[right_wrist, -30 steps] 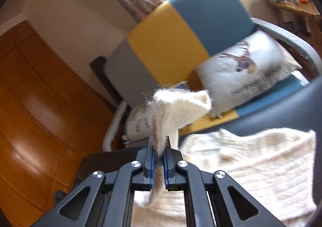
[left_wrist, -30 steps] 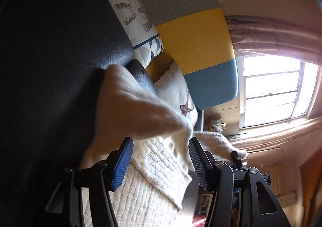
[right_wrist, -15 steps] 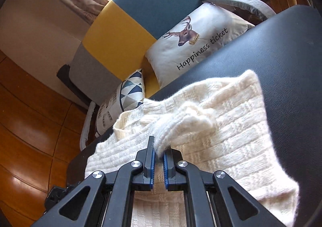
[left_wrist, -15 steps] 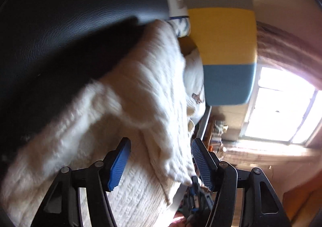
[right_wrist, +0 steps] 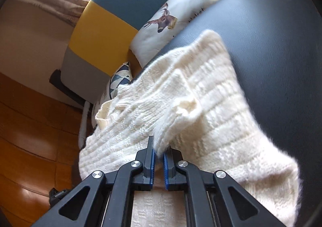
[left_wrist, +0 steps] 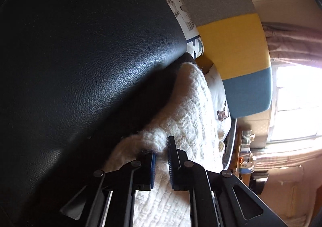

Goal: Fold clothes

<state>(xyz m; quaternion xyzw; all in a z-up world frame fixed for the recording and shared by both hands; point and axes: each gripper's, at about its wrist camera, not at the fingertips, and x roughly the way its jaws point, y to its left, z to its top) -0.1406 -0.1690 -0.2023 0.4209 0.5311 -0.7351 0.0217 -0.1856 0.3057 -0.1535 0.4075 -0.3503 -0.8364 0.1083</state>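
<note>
A cream knitted sweater (right_wrist: 211, 106) lies spread on a black leather surface (right_wrist: 281, 35). In the right wrist view a sleeve-like fold (right_wrist: 181, 110) rests on top of the sweater's body, and my right gripper (right_wrist: 159, 149) is shut on the near end of that fold. Seen from the left wrist, the sweater (left_wrist: 191, 110) runs away from me along the black leather surface (left_wrist: 80, 56). My left gripper (left_wrist: 162, 149) is shut on a fuzzy edge of the sweater low over the surface. Neither view shows the other gripper.
Just past the far edge stands a chair with a grey, yellow and blue back (right_wrist: 112, 23). It holds a white deer cushion (right_wrist: 167, 25) and a triangle-patterned cushion (right_wrist: 118, 80). Wooden floor (right_wrist: 24, 126) lies on the left, and a bright window (left_wrist: 297, 102) with curtains on the right.
My left gripper was open over the sweater and has now shut on its fuzzy edge. My right gripper brought the raised fold down onto the sweater's body and still holds it.
</note>
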